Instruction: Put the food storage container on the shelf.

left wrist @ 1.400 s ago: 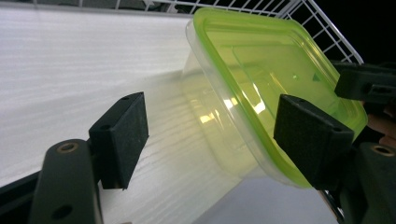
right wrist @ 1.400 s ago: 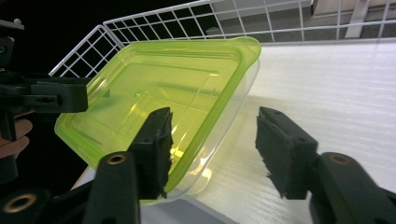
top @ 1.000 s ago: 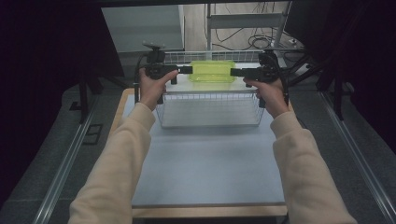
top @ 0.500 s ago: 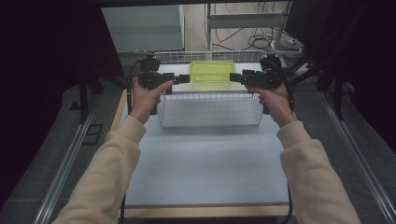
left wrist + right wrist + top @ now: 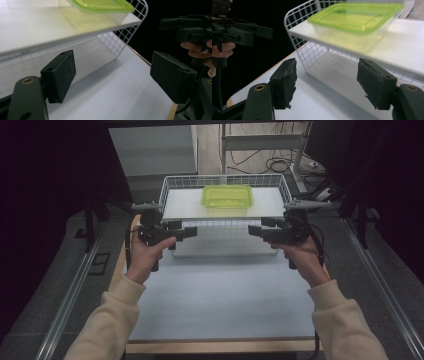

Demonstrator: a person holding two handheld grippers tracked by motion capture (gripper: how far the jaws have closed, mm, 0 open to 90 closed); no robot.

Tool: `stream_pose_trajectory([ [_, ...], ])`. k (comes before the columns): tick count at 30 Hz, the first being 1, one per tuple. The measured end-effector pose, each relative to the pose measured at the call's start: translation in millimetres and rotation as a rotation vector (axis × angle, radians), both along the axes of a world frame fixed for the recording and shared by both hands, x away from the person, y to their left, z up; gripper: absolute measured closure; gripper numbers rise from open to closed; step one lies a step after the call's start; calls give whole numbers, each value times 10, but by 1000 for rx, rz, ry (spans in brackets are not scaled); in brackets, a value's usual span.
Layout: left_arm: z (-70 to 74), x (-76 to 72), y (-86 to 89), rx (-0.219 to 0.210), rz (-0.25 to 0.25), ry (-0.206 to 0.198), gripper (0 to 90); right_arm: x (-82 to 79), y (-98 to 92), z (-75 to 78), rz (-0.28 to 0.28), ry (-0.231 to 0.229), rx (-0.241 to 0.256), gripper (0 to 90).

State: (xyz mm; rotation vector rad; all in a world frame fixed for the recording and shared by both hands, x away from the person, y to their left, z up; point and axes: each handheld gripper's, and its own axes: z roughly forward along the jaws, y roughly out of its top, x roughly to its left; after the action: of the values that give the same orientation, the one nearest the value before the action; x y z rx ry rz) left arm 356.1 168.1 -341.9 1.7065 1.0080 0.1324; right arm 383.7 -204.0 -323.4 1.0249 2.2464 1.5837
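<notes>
Bench [image 5: 220, 305]: pale top, wooden front edge, bare in the near half. At its far end stands a white wire rack [image 5: 170, 187] with a flat white shelf board [image 5: 180, 205] on top.

Green container [image 5: 227, 196]: translucent, lidded, rectangular. It sits flat on the shelf board, roughly centred and toward the back; the wire rim runs behind it. The left gripper view shows it at the shelf's edge [image 5: 100, 5]; the right gripper view shows it blurred [image 5: 354, 16].

Left gripper [image 5: 192, 232]: held in front of the rack's left side, below shelf level, pointing inward. Fingers [image 5: 61, 75] wide apart, nothing between them.

Right gripper [image 5: 251, 230]: opposite, before the rack's right side, pointing inward. Fingers [image 5: 285, 82] wide apart, holding nothing. Both grippers are clear of the container.
</notes>
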Motion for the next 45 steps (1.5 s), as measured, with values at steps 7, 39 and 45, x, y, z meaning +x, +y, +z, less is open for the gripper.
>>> stream_pose_trajectory([
  [7, -296, -354, -33, 24, -41, -28, 208, -364, -126, -348, 47, -27, -44, 319],
  [39, -1537, -808, -54, 134, -50, 115, 218, -835, -369, -1657, 30, 68, -98, 269],
  [45, -1578, -780, -43, 147, -40, 119, 218, -831, -414, -1642, 14, 36, -91, 249],
])
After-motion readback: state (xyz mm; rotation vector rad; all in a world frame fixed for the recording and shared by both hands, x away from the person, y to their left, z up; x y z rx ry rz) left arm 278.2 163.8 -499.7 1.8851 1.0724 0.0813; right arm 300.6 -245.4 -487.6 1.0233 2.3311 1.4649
